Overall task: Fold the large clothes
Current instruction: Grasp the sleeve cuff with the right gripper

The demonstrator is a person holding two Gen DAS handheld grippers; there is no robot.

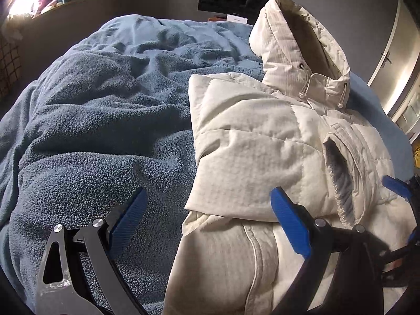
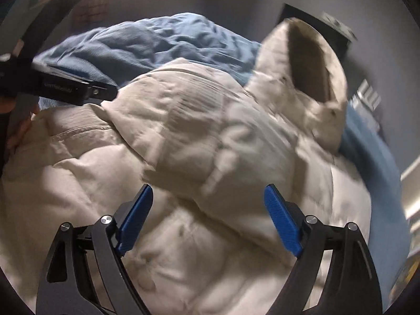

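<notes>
**Jacket half-folded on the bed, both grippers standing wide**

Jacket (image 1: pixel 252 141), white, quilted and hooded, lies on a rumpled blue fleece blanket (image 1: pixel 86 120) that covers the bed, with one sleeve (image 1: pixel 244 157) already laid across the chest and the hood (image 1: pixel 302 52) standing up at the far end. The left gripper (image 1: pixel 210 223) hovers over the jacket's near edge with its blue pads spread well apart, one over the blanket and one over the white fabric, clamped on nothing. The right gripper (image 2: pixel 210 220) hangs above the body of the jacket, its jaws likewise wide apart and empty; that view is smeared with motion blur. A sleeve cuff (image 1: pixel 341 181) with a grey lining gapes on the right side of the garment, and the right gripper's blue pad (image 1: pixel 396 186) shows just beyond it in the left wrist view.

The padded shell looks light but bulky and springy, so a fold is likely to puff back up unless pressed flat. Its smooth outer fabric may slide between the pads; a pinch on a stitched seam, the hem or the cuff should hold better than a grab at a puffy panel. The hood appears stiff enough to stay upright and will probably need tucking down before the final fold. The drawcord toggles (image 1: pixel 302 95) at the collar could snag.
</notes>
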